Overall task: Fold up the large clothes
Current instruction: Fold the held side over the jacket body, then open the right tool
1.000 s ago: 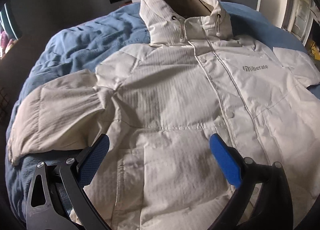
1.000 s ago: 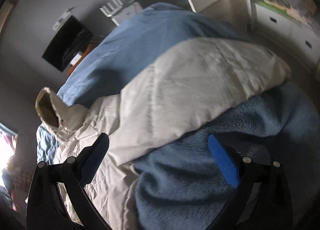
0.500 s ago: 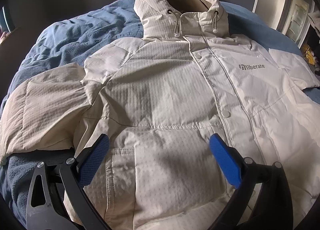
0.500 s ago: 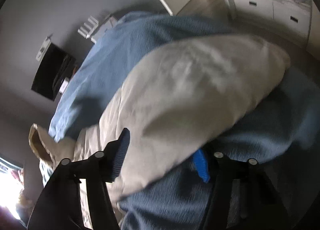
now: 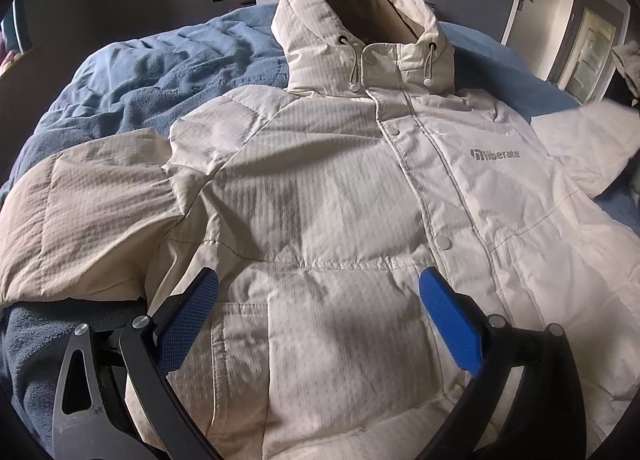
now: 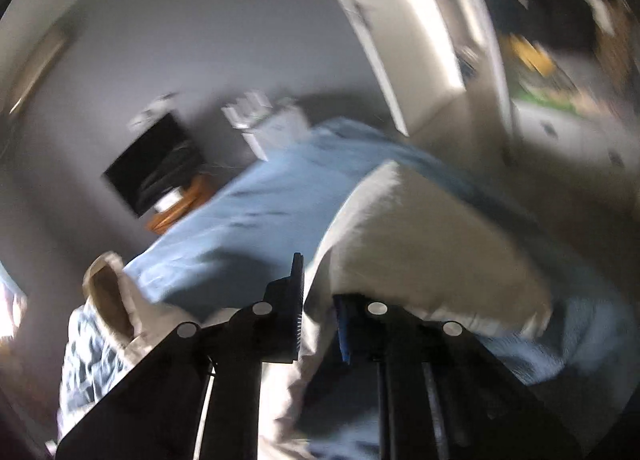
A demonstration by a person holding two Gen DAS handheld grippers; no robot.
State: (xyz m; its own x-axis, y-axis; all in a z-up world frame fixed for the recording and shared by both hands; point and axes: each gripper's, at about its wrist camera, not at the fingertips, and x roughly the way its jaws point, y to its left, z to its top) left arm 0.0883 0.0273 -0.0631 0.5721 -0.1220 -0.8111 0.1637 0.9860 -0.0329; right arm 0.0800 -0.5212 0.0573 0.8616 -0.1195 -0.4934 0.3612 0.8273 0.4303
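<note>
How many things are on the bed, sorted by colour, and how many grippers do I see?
Cream: 1, the jacket, lying on the bed.
Blue: 1, the blanket under it.
Grippers: 2, the left gripper open over the jacket, the right gripper shut on a sleeve.
Total: 4

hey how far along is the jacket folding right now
Done: the cream jacket lies spread face up on the blue blanket, snapped closed, hood flat.

In hand: the right gripper looks nearly shut on one sleeve, which is raised off the blanket, though that view is blurred. The left gripper is open above the lower front, holding nothing.

Left: the other sleeve lies outstretched and the body shows no fold.
</note>
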